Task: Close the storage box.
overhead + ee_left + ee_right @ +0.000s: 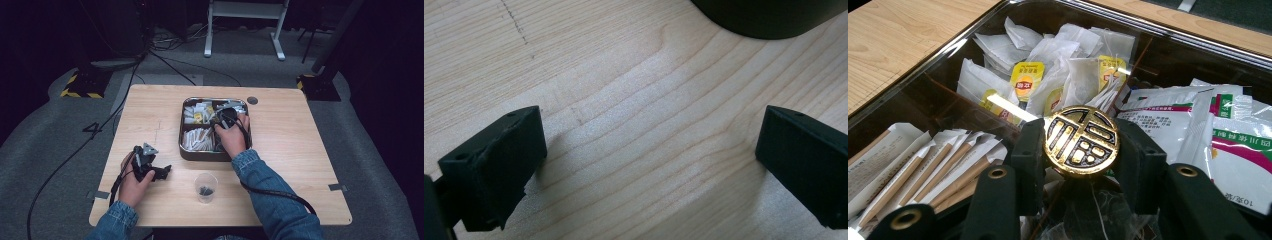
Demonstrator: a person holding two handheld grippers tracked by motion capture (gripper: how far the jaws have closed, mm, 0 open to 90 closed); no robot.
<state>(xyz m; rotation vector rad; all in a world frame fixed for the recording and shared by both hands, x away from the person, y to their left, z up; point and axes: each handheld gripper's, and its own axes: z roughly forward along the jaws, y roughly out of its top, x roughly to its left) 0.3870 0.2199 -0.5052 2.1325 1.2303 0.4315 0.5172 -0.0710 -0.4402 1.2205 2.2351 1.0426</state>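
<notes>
Over on the left, the left gripper [161, 172] lies low on the wooden table [150, 110], the person's hand wrapped around it. Its jaws stand wide apart with nothing but bare wood between them, and the dark tray's edge shows just beyond. A little to the right, near the table's front edge, there's a clear plastic cup [205, 187] with something small and dark at its bottom. Now to the divided metal tray [183, 131] in the middle of the table. The right gripper [1082, 150] is down over it, jaws closed on a round gold and black medallion [1081, 141], pinched by its rim from both sides and held just above the compartments. Behind it sit yellow-tagged tea bags [1048, 70]. To one side lie paper-wrapped wooden sticks [923, 165], to the other white sachets [1208, 125] with green and pink print.
</notes>
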